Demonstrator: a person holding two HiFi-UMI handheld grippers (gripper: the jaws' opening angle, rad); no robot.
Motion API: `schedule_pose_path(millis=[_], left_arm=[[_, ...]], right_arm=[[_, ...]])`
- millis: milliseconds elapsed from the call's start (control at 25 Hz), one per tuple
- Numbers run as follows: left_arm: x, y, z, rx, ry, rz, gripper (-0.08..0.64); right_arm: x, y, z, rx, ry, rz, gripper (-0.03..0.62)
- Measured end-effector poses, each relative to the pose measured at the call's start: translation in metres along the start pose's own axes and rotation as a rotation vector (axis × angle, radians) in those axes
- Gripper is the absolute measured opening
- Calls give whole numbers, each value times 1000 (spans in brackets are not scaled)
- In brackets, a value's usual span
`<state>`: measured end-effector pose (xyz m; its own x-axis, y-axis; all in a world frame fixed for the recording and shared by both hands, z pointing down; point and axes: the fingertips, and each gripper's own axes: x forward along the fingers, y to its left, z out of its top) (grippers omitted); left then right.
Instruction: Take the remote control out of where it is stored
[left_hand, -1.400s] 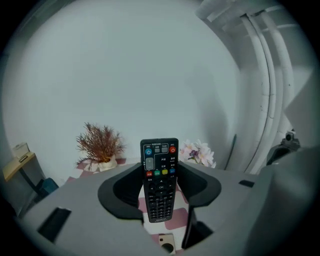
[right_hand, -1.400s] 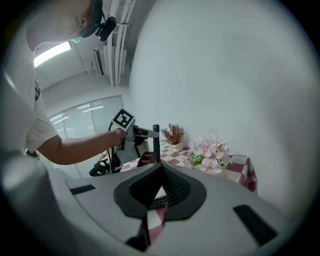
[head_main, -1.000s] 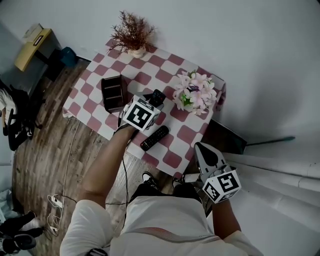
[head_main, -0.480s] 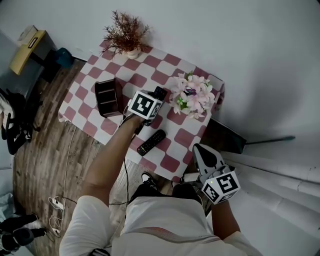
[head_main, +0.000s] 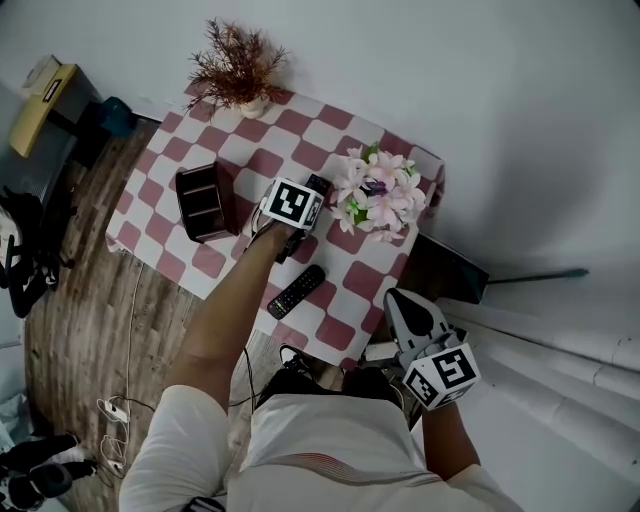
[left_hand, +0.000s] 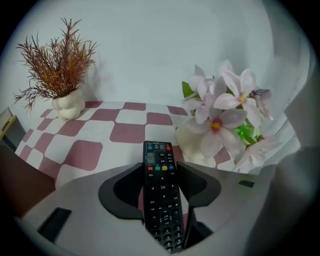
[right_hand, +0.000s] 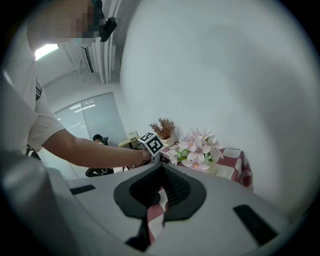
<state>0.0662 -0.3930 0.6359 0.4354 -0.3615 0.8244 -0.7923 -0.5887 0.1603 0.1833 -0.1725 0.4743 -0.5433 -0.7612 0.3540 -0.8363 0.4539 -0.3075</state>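
A person's right tool (right_hand: 161, 169) hangs just off the near right corner of the desk (head_main: 357, 281), its jaws pressed together with nothing between them and only the pink-and-white checked cloth showing in the gap behind the tips. A second remote (head_main: 297, 291) lies flat on the cloth close to the near edge, apart from both tools.

Past it, towards the middle of the desk, the person's bare forearm (head_main: 228, 318) reaches out with the left tool (left_hand: 160, 167). Its jaws stand wide and pinch the black remote control (left_hand: 161, 200) by its long sides. The button face is turned up towards the camera, and the end with the coloured keys points at the far edge. The remote control is out of storage, held over the cloth between the dark compartment holder (head_main: 203, 203) and the flowers. Whether its tip touches the cloth cannot be told.

The holder sits on the left side of the desk, beside the left tool but clear of it. A bunch of pink flowers (head_main: 378, 190) in a white vase (left_hand: 192, 144) stands near the far right corner, just right of the held remote control. A dried reddish-brown plant (head_main: 235, 68) in a white pot (left_hand: 68, 106) occupies the far left corner, against the pale wall.
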Motion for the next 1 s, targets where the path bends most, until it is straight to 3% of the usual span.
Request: schedule_pose_path(millis=[160,440,600,800,1000], left_arm=[[15,2,-9,-9,43,5,216],[11,-1,-11,29,21,34,218],[-7,0,8,58,-105,67,218],[-59,-6,23,-29,-261,49,218],[-142,-19,39,-81,-505,36,198]], right_arm=[[0,-6,-1,9,7,-13,14],[0,-7,-7,8,29,-8,14],[2,-1,-5,5,23,15,14],[-4,5,-1,-12,10,31,14],[-10,19,4,-29,-9,60,14]])
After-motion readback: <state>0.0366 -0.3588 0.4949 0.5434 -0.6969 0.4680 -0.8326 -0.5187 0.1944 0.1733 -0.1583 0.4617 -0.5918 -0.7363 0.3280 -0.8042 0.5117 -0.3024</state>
